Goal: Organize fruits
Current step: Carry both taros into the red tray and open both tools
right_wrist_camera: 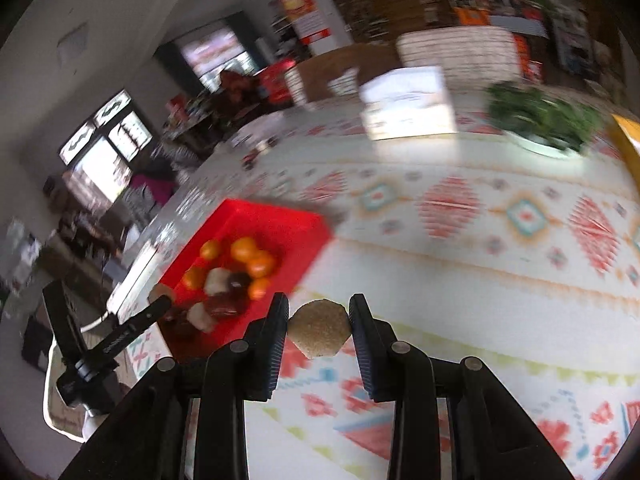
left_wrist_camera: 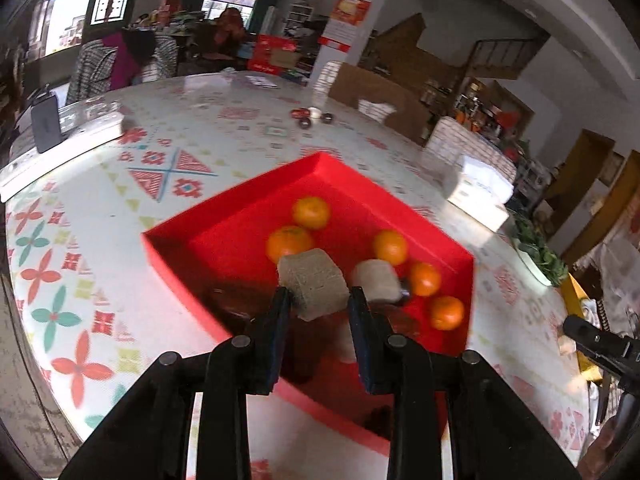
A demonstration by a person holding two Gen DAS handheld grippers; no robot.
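The left wrist view looks forward and down along its own fingers, close above the red tray (left_wrist_camera: 172, 248) on the patterned table (left_wrist_camera: 120, 184). The right wrist view also tilts downward but sits farther back and to the tray's right, with the tray (right_wrist_camera: 280, 224) at left of frame. Both views share the tray, the oranges (left_wrist_camera: 311, 212) and the table.

Right wrist view smeared by motion: desk (right_wrist_camera: 460, 280) pattern, white box (right_wrist_camera: 408, 104) lettering and greens (right_wrist_camera: 540, 116) unreadable. Dark fruits (right_wrist_camera: 230, 300) in red tray (right_wrist_camera: 304, 232) blurred, kind not discernible. Near corner of red tray (left_wrist_camera: 172, 256) hidden behind left gripper (left_wrist_camera: 319, 300). Small round items (left_wrist_camera: 312, 117) far across desk too small to identify. Right gripper (left_wrist_camera: 592, 340) cut off at frame edge.
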